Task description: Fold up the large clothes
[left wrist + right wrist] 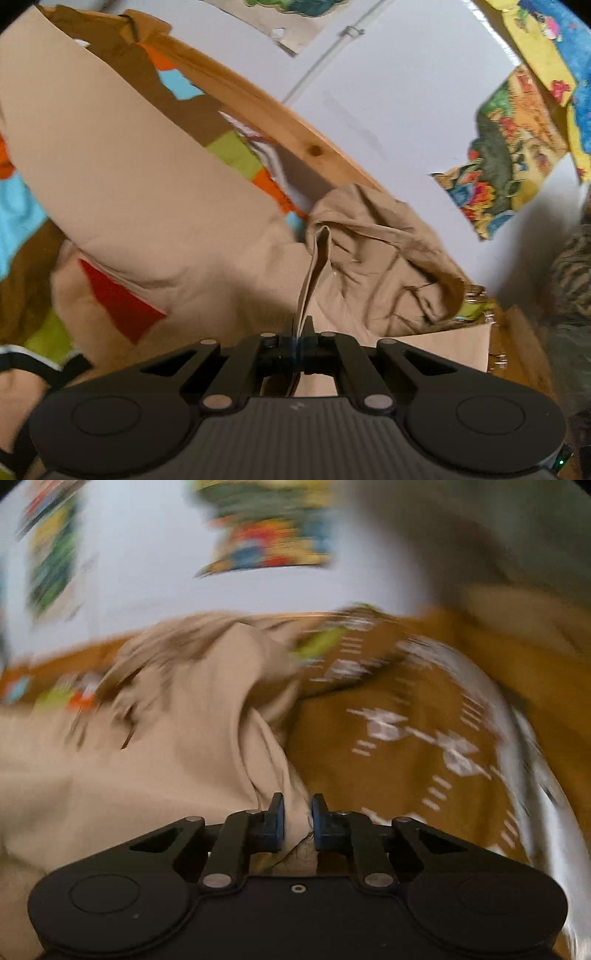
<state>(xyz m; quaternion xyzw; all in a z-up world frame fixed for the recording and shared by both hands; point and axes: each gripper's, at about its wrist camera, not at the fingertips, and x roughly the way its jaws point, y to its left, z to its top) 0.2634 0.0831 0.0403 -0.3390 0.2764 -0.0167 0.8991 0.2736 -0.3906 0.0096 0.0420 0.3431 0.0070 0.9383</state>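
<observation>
Beige garment (155, 192) spread wide across a patchwork bedspread (22, 210) of blue, orange, green and brown blocks, one long smooth panel running up to the left, a crumpled bunched part (384, 258) lying to the right near a wooden bed rail (280, 122). Left gripper (300, 334) pressed together on a thin raised fold of that beige cloth, the fold standing up as a narrow ridge straight ahead of the tips. Red patch (118, 299) showing at the lower left, whether part of the garment or of the bedding cannot be told. Behind the rail, a pale wall (388, 92) with a thin pipe (325, 59) and torn colourful pictures (506, 147) stuck to it.

Right wrist view heavily blurred. Right gripper (297, 818) with its tips a little apart, beige cloth (155, 746) bunched between them and touching both pads; pinching it, as far as can be told. Same cloth heaped to the left and ahead, rising into a twisted hump. Just beside it to the right, a brown blanket (406, 760) with white markings, its edge touching the beige heap. Pale wall (140, 554) and smeared bright pictures (266, 550) beyond.

No box, basket or other container in sight in either view.
</observation>
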